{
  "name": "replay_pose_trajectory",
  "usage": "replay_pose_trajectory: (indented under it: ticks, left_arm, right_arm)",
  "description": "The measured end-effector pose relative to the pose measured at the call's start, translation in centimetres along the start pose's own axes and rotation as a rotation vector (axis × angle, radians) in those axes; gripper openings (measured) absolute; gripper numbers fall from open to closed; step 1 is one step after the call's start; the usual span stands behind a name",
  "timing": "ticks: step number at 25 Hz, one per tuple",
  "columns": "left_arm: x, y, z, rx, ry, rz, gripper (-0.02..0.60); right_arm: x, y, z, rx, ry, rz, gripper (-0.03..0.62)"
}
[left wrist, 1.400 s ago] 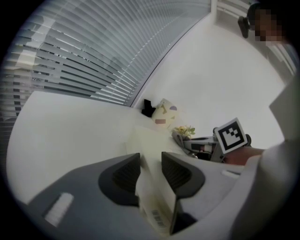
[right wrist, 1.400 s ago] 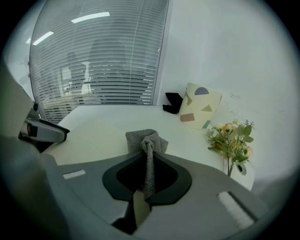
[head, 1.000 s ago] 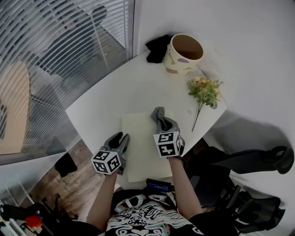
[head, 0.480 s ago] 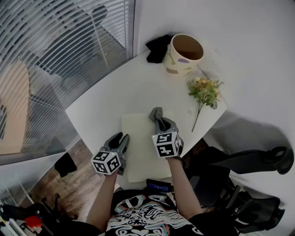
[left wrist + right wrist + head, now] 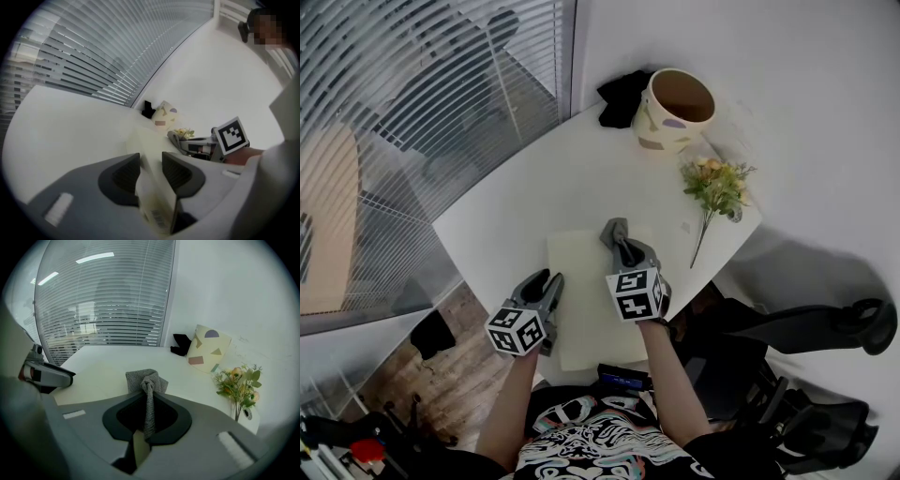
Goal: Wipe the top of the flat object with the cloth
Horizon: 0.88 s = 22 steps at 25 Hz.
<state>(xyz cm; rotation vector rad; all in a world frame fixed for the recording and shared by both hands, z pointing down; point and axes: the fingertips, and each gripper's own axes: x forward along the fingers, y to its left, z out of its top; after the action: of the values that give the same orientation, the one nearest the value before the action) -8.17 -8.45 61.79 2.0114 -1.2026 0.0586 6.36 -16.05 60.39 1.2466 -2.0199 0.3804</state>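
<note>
A pale cream flat board lies at the near edge of the white table. My left gripper is shut on the board's left edge; in the left gripper view the board runs between the two pads. My right gripper is shut on a grey knitted cloth, which rests on the board's far right part. In the right gripper view the cloth bunches out past the fingertips, with a strip pinched between the jaws.
A cream pot with coloured shapes stands at the table's far corner, a black object beside it. A bunch of artificial flowers lies near the right edge. Window blinds run along the left. A black chair is at the right.
My right gripper with the cloth has slid slightly left and away across the board. The left gripper has stayed put.
</note>
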Motion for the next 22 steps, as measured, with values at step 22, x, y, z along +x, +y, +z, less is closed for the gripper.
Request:
replay_pose_trajectory:
  ticks: [22]
  left_arm:
    - [0.0,0.0,0.0,0.039,-0.062,-0.042,0.176]
  right_arm:
    - [0.4,1.9,0.7,-0.023,0.004,0.049,0.017]
